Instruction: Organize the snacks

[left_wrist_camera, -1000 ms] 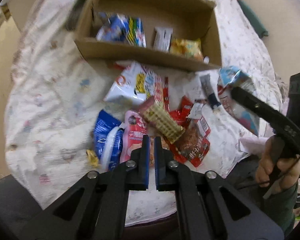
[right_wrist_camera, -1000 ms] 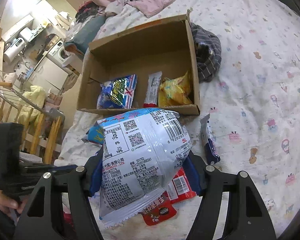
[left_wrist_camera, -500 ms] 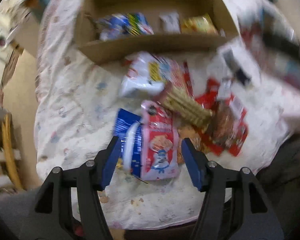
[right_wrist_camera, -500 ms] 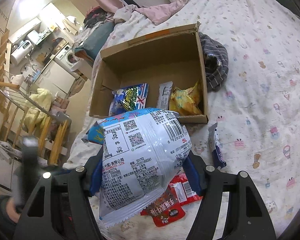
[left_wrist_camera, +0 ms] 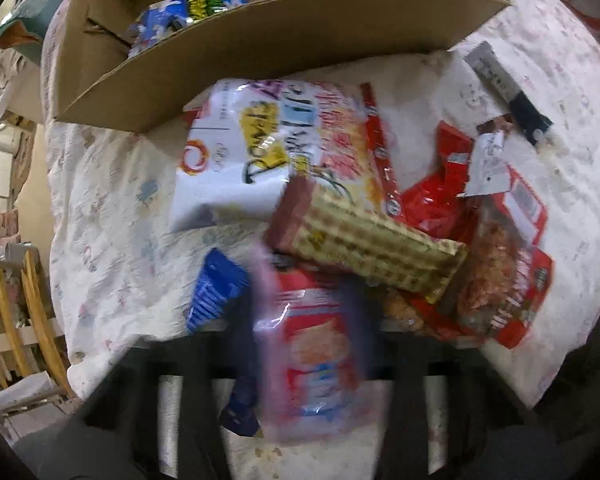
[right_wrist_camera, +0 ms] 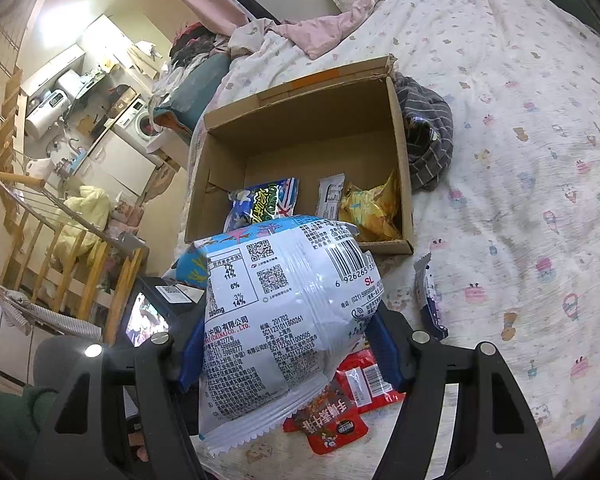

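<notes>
My left gripper (left_wrist_camera: 312,356) points straight down over the snack pile at the near edge of the bed. Its jaws have just been closing, with a pink-and-red snack packet (left_wrist_camera: 314,360) between them. The frame is motion-blurred there, so I cannot tell if the pads actually press on it. A blue packet (left_wrist_camera: 216,292) lies just beside it on the left, partly under my left finger.

My right gripper (right_wrist_camera: 288,344) tilts down toward the box, jaws clamped on a puffy white-and-blue chip bag (right_wrist_camera: 276,320), back side with barcode and QR codes facing the camera. Bag is off the bed and hides part of the box's near wall. In the right wrist view, lower left, I see a green sleeve (right_wrist_camera: 8,416) and the screen on the back of my other gripper.

Cardboard box (right_wrist_camera: 400,152) sits open on the patterned bedsheet (right_wrist_camera: 520,160). Inside, along the near wall: a blue-and-green bag (right_wrist_camera: 268,200) at left, a slim white packet (right_wrist_camera: 330,196) in the middle, a yellow bag (right_wrist_camera: 370,210) at right. The rest of the box floor is bare.

Outside the box, on the sheet: a big white chip bag (left_wrist_camera: 268,148) touching the near wall, a checkered wafer pack (left_wrist_camera: 364,240) lying across the pile, red sachets (left_wrist_camera: 432,196), and a dark bar wrapper (left_wrist_camera: 508,92) well apart to the right. A striped grey cloth (right_wrist_camera: 428,136) lies against the box's right wall.
</notes>
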Demonstrator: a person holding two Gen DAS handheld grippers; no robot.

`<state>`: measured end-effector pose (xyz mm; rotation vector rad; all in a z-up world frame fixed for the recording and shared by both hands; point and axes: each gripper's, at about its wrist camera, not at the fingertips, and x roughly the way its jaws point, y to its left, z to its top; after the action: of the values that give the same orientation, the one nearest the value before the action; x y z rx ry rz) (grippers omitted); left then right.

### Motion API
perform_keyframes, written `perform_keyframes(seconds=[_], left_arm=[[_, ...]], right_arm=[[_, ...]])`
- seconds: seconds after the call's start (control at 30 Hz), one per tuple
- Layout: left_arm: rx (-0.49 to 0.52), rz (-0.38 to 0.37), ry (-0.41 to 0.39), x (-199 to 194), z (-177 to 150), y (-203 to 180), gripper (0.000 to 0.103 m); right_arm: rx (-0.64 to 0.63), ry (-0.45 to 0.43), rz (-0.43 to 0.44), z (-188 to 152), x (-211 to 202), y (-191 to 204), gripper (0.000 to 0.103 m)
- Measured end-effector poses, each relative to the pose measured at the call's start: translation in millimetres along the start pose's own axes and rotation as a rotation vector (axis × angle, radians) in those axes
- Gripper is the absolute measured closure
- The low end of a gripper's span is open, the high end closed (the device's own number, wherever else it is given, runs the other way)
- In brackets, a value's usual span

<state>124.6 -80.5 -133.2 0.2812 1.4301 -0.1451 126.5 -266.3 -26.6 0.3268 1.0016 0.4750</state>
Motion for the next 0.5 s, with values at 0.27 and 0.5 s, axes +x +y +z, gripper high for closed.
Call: perform_keyframes(seconds=[0.27, 0.5], left_arm=[[-0.028, -0.097, -0.067, -46, -14, 20, 0.101], [-0.083, -0.144, -0.159, -85, -26, 36, 0.102]], right_arm=[[-0.008, 0.009, 0.009, 1, 2, 3, 0.032], [-0.009, 0.01, 0.004, 0, 3, 5, 0.032]])
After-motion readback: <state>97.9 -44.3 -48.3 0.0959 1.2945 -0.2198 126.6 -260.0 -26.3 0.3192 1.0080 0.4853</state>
